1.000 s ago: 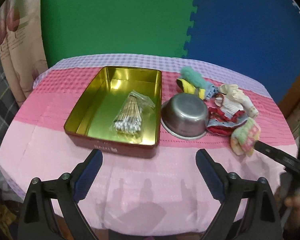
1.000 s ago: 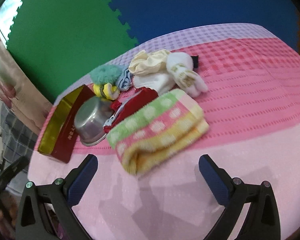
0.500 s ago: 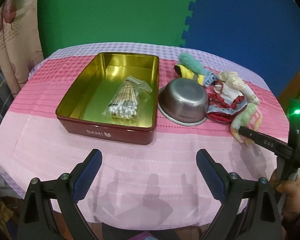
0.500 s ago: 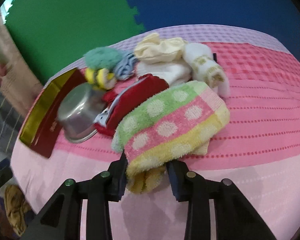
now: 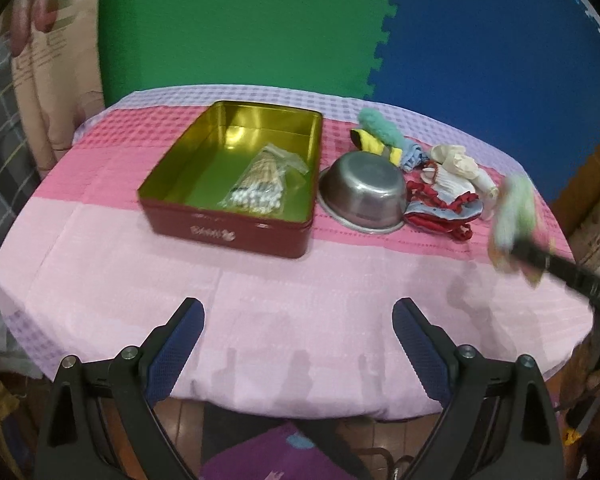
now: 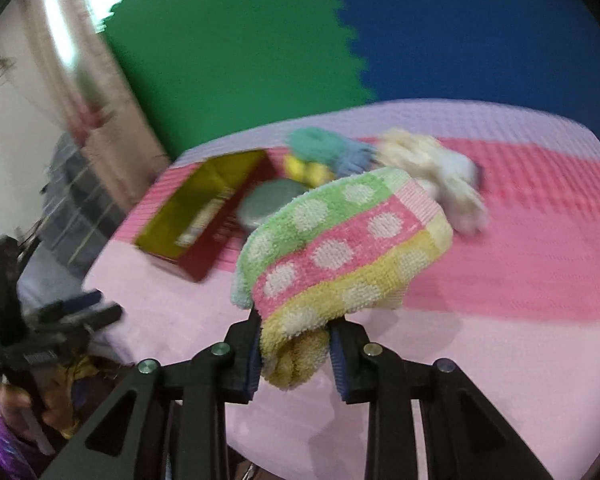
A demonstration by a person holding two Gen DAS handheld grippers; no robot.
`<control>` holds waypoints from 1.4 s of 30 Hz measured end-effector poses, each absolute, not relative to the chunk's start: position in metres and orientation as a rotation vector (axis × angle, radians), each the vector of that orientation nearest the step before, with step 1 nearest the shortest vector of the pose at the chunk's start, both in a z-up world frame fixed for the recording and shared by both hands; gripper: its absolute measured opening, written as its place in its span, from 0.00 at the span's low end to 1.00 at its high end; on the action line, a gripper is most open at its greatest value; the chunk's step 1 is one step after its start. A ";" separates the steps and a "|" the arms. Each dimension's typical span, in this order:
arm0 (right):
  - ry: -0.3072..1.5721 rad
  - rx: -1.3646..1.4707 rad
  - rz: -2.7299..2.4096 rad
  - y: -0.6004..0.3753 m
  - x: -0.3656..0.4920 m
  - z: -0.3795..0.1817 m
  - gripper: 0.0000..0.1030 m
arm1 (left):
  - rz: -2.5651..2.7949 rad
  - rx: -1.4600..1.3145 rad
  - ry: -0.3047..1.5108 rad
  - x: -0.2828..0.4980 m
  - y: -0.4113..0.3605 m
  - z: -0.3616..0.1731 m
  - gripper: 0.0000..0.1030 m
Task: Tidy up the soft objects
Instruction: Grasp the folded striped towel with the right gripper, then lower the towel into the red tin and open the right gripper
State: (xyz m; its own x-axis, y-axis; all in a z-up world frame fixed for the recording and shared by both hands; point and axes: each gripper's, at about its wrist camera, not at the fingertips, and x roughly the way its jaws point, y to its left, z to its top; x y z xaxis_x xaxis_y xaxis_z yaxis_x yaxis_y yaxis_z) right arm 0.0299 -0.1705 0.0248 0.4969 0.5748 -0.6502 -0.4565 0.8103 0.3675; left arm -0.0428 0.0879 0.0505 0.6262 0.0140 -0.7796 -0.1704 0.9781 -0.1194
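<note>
My right gripper (image 6: 296, 354) is shut on a folded dotted towel (image 6: 340, 248), striped green, pink and yellow, and holds it off the table; it shows blurred in the left wrist view (image 5: 514, 216). A pile of soft things lies at the right of the table: a teal fluffy item (image 5: 380, 130), a yellow one (image 5: 370, 144), a cream cloth (image 5: 458, 162) and a red and white garment (image 5: 440, 204). My left gripper (image 5: 298, 332) is open and empty over the table's front edge.
A red tin with a gold inside (image 5: 180, 194) holds a bag of cotton swabs (image 5: 260, 188). A steel bowl (image 5: 362, 190) stands right of it. The round table has a pink cloth (image 5: 260, 280). Green and blue foam mats stand behind.
My right gripper closed on the dotted towel, lifted it off the table and swung it leftwards. My left gripper drew back a little and stayed open.
</note>
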 end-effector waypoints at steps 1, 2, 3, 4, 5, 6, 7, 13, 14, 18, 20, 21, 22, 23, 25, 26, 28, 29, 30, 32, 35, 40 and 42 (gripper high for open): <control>0.831 0.131 0.656 -0.157 0.033 0.032 0.27 | 0.118 -0.180 0.888 -0.046 0.089 0.050 0.91; 0.823 0.111 0.678 -0.145 0.036 0.038 0.27 | 0.134 -0.170 0.887 -0.049 0.090 0.050 0.92; 0.813 0.088 0.714 -0.127 0.041 0.045 0.27 | 0.148 -0.161 0.885 -0.051 0.092 0.049 0.93; 0.807 0.075 0.743 -0.112 0.045 0.050 0.27 | 0.157 -0.156 0.882 -0.052 0.094 0.048 0.94; 0.801 0.052 0.782 -0.091 0.053 0.055 0.27 | 0.170 -0.154 0.882 -0.053 0.097 0.047 0.94; 0.796 0.031 0.799 -0.075 0.059 0.058 0.27 | 0.185 -0.158 0.884 -0.053 0.101 0.046 0.94; 0.796 0.015 0.816 -0.059 0.067 0.060 0.27 | 0.198 -0.165 0.886 -0.053 0.105 0.045 0.94; 0.911 -0.049 0.897 0.042 0.141 0.047 0.27 | 0.264 -0.201 0.885 -0.053 0.129 0.039 0.94; 0.924 -0.063 0.895 0.053 0.149 0.043 0.27 | 0.275 -0.193 0.885 -0.053 0.131 0.037 0.94; 0.995 -0.129 0.877 0.100 0.179 0.021 0.28 | 0.287 -0.164 0.910 -0.047 0.133 0.030 0.94; 1.014 -0.146 0.872 0.115 0.188 0.014 0.29 | 0.289 -0.150 0.924 -0.045 0.133 0.026 0.94; 1.024 -0.154 0.871 0.121 0.191 0.010 0.29 | 0.293 -0.143 0.931 -0.043 0.133 0.024 0.94; 1.029 -0.165 0.865 0.126 0.196 0.006 0.31 | 0.294 -0.141 0.937 -0.043 0.134 0.023 0.94; 1.032 -0.176 0.856 0.132 0.200 0.002 0.32 | 0.292 -0.142 0.944 -0.042 0.135 0.022 0.94; 1.049 -0.183 0.847 0.140 0.209 -0.005 0.33 | 0.290 -0.146 0.955 -0.041 0.137 0.019 0.94; 1.058 -0.184 0.847 0.145 0.212 -0.009 0.33 | 0.290 -0.151 0.958 -0.041 0.138 0.019 0.94; 1.061 -0.212 0.827 0.151 0.217 -0.015 0.35 | 0.288 -0.163 0.963 -0.040 0.141 0.017 0.94; 1.063 -0.218 0.818 0.155 0.219 -0.018 0.37 | 0.287 -0.165 0.964 -0.040 0.141 0.017 0.94; 1.068 -0.213 0.806 0.157 0.220 -0.020 0.44 | 0.287 -0.165 0.964 -0.040 0.143 0.017 0.94; 1.067 -0.198 0.790 0.160 0.221 -0.020 0.61 | 0.287 -0.166 0.967 -0.039 0.144 0.016 0.94; 1.015 -0.188 0.785 0.157 0.217 -0.013 0.62 | 0.285 -0.170 0.974 -0.039 0.143 0.015 0.94; 0.852 -0.090 0.773 0.106 0.190 0.021 0.62 | 0.278 -0.161 0.977 -0.040 0.140 0.014 0.94; 0.776 -0.019 0.757 0.063 0.170 0.033 0.62 | 0.273 -0.157 0.978 -0.039 0.138 0.014 0.94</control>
State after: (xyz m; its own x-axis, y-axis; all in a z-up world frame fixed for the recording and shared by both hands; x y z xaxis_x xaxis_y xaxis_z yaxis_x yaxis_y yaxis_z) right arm 0.1696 0.0629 0.0332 0.4679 0.6108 -0.6387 -0.6239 0.7402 0.2508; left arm -0.0394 0.1385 0.0141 0.5287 0.1573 -0.8341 -0.2974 0.9547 -0.0085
